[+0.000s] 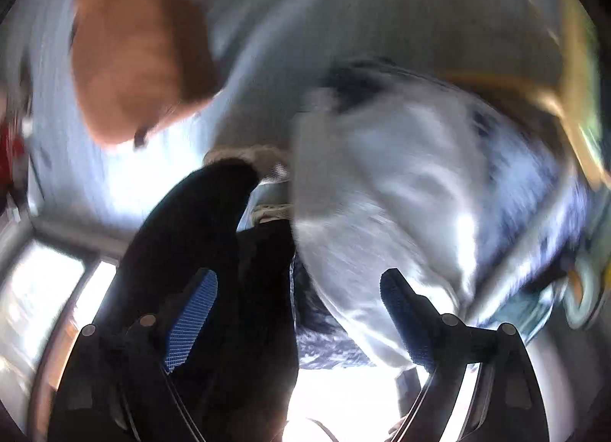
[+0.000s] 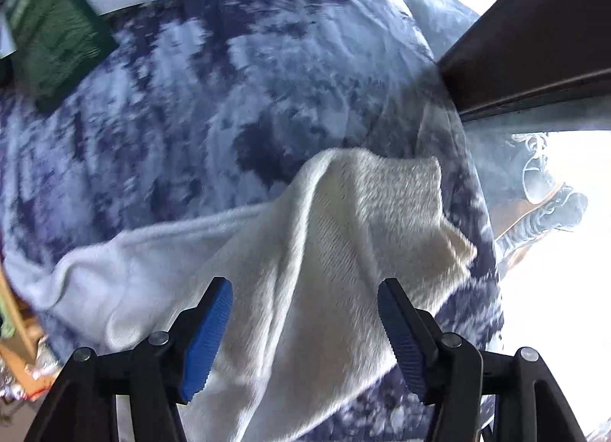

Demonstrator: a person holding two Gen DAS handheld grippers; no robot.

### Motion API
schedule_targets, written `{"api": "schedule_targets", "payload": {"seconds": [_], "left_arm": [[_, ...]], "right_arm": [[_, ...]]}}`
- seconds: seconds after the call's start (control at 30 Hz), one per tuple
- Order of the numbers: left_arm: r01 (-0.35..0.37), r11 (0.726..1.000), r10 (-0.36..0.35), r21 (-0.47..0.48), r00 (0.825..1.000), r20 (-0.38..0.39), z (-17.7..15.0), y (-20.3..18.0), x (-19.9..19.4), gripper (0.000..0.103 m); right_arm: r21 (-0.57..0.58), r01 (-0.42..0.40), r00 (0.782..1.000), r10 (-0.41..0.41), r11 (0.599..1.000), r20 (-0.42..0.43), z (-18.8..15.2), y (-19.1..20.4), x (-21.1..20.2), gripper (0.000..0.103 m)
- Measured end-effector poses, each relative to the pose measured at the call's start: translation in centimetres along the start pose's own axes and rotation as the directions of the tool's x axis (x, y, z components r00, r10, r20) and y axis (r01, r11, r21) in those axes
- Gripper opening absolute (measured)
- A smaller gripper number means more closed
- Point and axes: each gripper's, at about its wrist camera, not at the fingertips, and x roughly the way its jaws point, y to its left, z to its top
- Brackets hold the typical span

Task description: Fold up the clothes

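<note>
White garment (image 2: 336, 235) | right claw (image 2: 305, 331) spread, tilted steeply down above it

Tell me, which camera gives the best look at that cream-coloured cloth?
The right wrist view. The cream cloth lies sharp and central there, draped over a blue-and-white patterned fabric, ahead of the open right gripper. The left wrist view is badly motion-blurred; I cannot pick the cloth out there with confidence.

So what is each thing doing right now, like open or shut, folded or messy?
left gripper: open, nothing between its pads
right gripper: open, above the cloth, not pinching it
white cloth: rumpled, lying on the bedspread
blue-and-white bedspread: spread out, wrinkled
green cloth: lying at the bedspread's edge
</note>
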Motion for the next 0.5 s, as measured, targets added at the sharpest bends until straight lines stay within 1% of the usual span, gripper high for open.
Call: {"api": "schedule_targets", "payload": {"seconds": [0.03, 0.1, 0.13, 0.17, 0.23, 0.27, 0.3, 0.33, 0.37, 0.4, 0.43, 0.47, 0.5], "left_arm": [[-0.014, 0.998, 0.015, 0.063, 1.000, -0.006, -0.4, -2.8, 0.0, 0.089], [-0.041, 0.981, 0.045, 0.189, 0.999, -0.016, -1.1, -8.3, -0.1, 0.089], [-0.047, 0.966, 0.057, 0.253, 0.998, -0.032, -1.8, -11.9, 0.4, 0.089], [-0.058, 0.952, 0.074, 0.299, 0.996, -0.043, -2.3, -14.8, 1.3, 0.089], [-0.084, 0.924, 0.113, 0.372, 0.992, -0.055, -3.5, -19.9, 3.1, 0.089], [-0.097, 0.908, 0.132, 0.408, 0.989, -0.060, -4.1, -22.5, 3.9, 0.089], [-0.086, 0.897, 0.129, 0.433, 0.989, -0.072, -4.6, -24.3, 4.5, 0.089], [-0.061, 0.884, 0.120, 0.464, 0.988, -0.097, -5.2, -26.7, 5.2, 0.089], [-0.035, 0.872, 0.109, 0.489, 0.986, -0.123, -5.8, -28.7, 5.8, 0.089], [-0.018, 0.866, 0.101, 0.500, 0.985, -0.140, -6.1, -30.2, 6.1, 0.089], [0.000, 0.859, 0.093, 0.511, 0.983, -0.156, -6.5, -31.7, 6.3, 0.089], [0.006, 0.859, 0.090, 0.512, 0.982, -0.163, -6.6, -32.7, 6.6, 0.089], [0.020, 0.862, 0.080, 0.506, 0.982, -0.173, -6.6, -33.6, 6.7, 0.089]], "right_arm": [[-0.025, -0.004, 1.000, 0.004, 1.000, -0.001, -0.2, 0.6, -0.4, 0.065], [-0.078, -0.020, 1.000, 0.019, 0.997, -0.020, -0.1, 2.7, -0.9, 0.065], [-0.105, -0.029, 0.999, 0.026, 0.994, -0.030, 0.0, 3.8, -1.1, 0.065], [-0.131, -0.038, 0.999, 0.033, 0.991, -0.040, 0.0, 4.9, -1.3, 0.065], [-0.190, -0.059, 0.997, 0.048, 0.980, -0.057, 0.4, 6.9, -1.4, 0.064], [-0.241, -0.077, 0.996, 0.064, 0.967, -0.059, 1.4, 7.2, -0.5, 0.063], [-0.299, -0.088, 0.996, 0.075, 0.950, -0.055, 2.3, 8.2, 0.6, 0.063], [-0.387, -0.075, 0.997, 0.069, 0.919, -0.029, 2.4, 10.8, 1.7, 0.063], [-0.499, -0.042, 0.999, 0.052, 0.866, 0.007, 2.0, 12.7, 1.7, 0.063], [-0.603, -0.001, 0.998, 0.037, 0.797, 0.047, 1.9, 14.7, 2.1, 0.063], [-0.704, 0.058, 0.995, 0.015, 0.708, 0.097, 2.1, 16.8, 3.5, 0.063], [-0.791, 0.123, 0.989, -0.007, 0.599, 0.149, 1.4, 18.8, 4.3, 0.063], [-0.846, 0.161, 0.984, -0.020, 0.508, 0.176, 1.4, 20.4, 5.8, 0.063]]}}
